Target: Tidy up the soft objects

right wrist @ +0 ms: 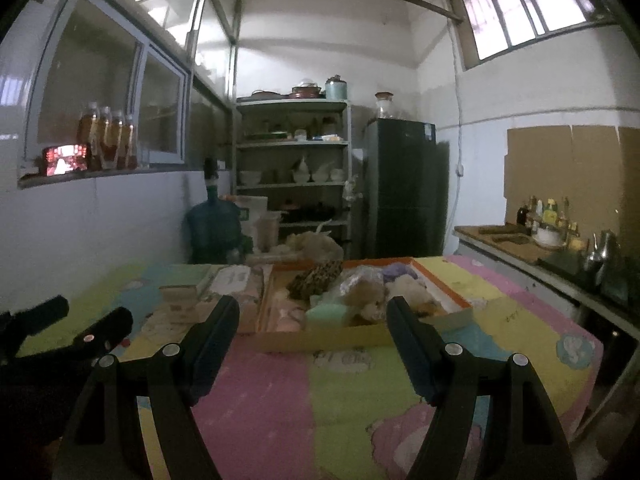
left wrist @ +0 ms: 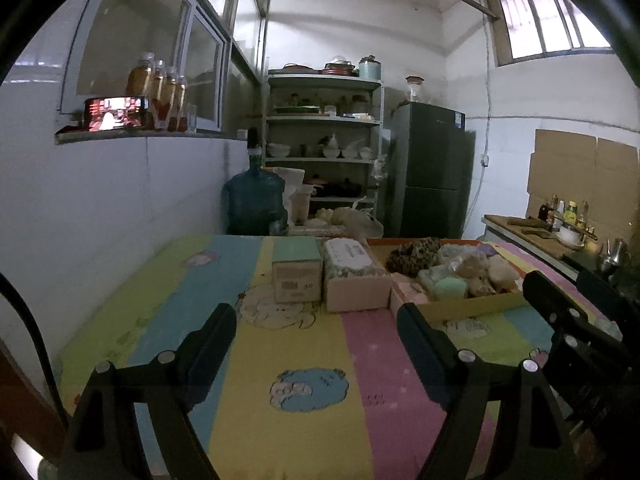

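A shallow cardboard tray with an orange rim [left wrist: 472, 306] [right wrist: 320, 340] sits on the far right of the table. It holds soft things: a leopard-print piece [left wrist: 416, 254] [right wrist: 316, 280], a green sponge [left wrist: 450, 286] [right wrist: 332, 314], beige plush toys [left wrist: 484, 272] [right wrist: 372, 300], and something purple [right wrist: 394, 270]. My left gripper [left wrist: 316, 320] hovers open over the mat, short of two boxes, with nothing between its fingers. My right gripper [right wrist: 314, 316] is open and empty, facing the tray's near wall. Each gripper also shows in the other view, the right gripper [left wrist: 568, 284] and the left gripper [right wrist: 90, 314].
A striped cartoon mat [left wrist: 304, 360] covers the table. A green-topped carton [left wrist: 298, 272] and a pale box [left wrist: 352, 276] stand left of the tray. Beyond are a blue water jug [left wrist: 254, 200], a shelf rack [left wrist: 324, 140], a dark fridge [left wrist: 432, 168] and a counter with bottles [right wrist: 520, 240].
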The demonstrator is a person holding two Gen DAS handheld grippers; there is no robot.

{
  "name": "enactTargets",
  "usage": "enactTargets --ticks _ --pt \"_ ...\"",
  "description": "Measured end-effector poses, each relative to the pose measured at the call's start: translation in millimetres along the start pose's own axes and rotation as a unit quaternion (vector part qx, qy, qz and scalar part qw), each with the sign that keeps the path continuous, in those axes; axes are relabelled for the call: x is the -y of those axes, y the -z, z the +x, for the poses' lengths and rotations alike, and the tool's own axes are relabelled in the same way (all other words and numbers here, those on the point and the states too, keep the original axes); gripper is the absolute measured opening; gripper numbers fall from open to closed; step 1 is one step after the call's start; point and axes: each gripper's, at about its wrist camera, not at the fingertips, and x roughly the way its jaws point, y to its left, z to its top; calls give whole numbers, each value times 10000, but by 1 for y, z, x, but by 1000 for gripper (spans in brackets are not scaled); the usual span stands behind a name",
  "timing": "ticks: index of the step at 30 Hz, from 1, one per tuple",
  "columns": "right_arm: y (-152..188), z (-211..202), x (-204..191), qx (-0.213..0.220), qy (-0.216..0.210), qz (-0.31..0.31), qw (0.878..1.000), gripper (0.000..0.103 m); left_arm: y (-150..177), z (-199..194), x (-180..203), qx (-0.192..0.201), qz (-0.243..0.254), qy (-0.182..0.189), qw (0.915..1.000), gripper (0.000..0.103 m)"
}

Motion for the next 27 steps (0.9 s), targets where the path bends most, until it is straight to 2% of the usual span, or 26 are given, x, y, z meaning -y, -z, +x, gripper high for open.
enactTargets --ticks 5,15,27 --pt "6 -15 -1 -50 -75 70 9999 77 4 -17 -3 80 -13 -64 9999 83" --pt "6 -43 1 122 -127 94 9998 77 4 -40 -2 219 1 -113 9997 83" --pt "8 -56 5 188 -121 154 9996 77 6 -55 0 265 -64 -171 9995 83"
